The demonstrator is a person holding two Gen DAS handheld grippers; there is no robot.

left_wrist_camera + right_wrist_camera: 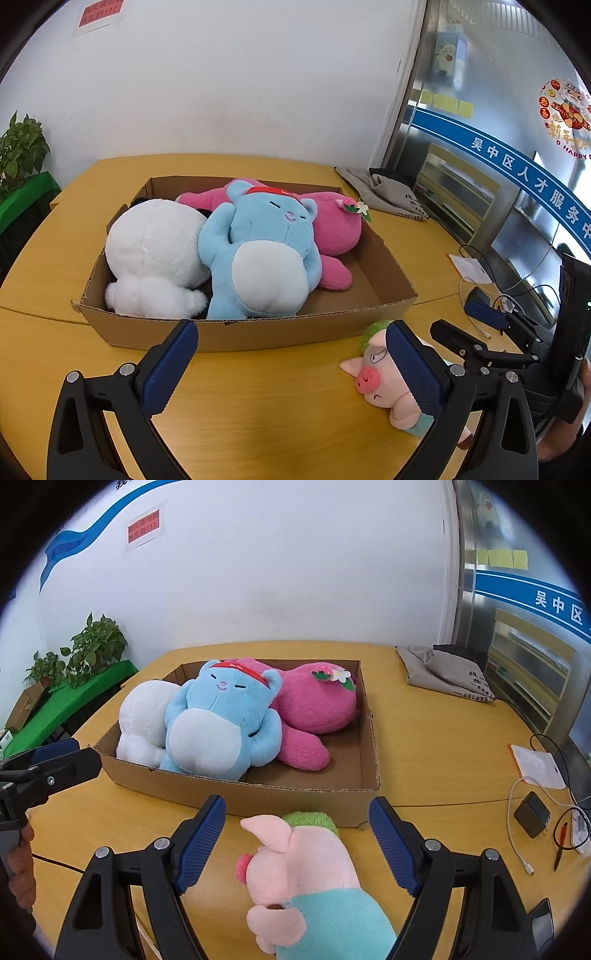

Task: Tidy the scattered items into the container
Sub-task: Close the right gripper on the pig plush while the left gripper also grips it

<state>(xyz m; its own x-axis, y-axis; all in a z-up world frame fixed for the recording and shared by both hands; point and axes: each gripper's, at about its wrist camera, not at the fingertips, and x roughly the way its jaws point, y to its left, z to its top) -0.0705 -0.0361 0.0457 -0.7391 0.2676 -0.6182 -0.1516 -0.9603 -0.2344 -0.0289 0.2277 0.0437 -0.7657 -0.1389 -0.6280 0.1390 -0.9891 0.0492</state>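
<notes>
Container: a shallow cardboard box (236, 334) sits on the yellow wooden counter (258, 398), its near wall facing both cameras.
In the box: a white plush (155, 251) on the left, a blue plush cat with a red headband (266, 251) lying on its back in the middle, and a pink plush with a strawberry and flower trim (332, 229) behind and to its right. The box floor at the near right corner is bare.
Still outside: a pink pig plush with a green tuft and teal clothing (306, 871) lies on the counter just in front of the box's near wall, toward its right corner.
Right tongs (297, 845): released and spread wide, one blue pad on each side of the pig; neither pad presses on it. The pig's head points toward the box.
Left tongs (291, 369): released, spread wide, nothing between the pads. In the left wrist view the pig lies partly behind the right-hand pad.
Hands: part of a hand (18, 871) shows at the left edge of the right wrist view, holding the left tool's handle.
Elsewhere on the counter: a grey cloth bag (443, 672) at the far right, a black charger with a white cable (532, 814) and a white card (535, 762) at the right edge.
Background: potted plants (92, 642) on a green-covered shelf to the left.
</notes>
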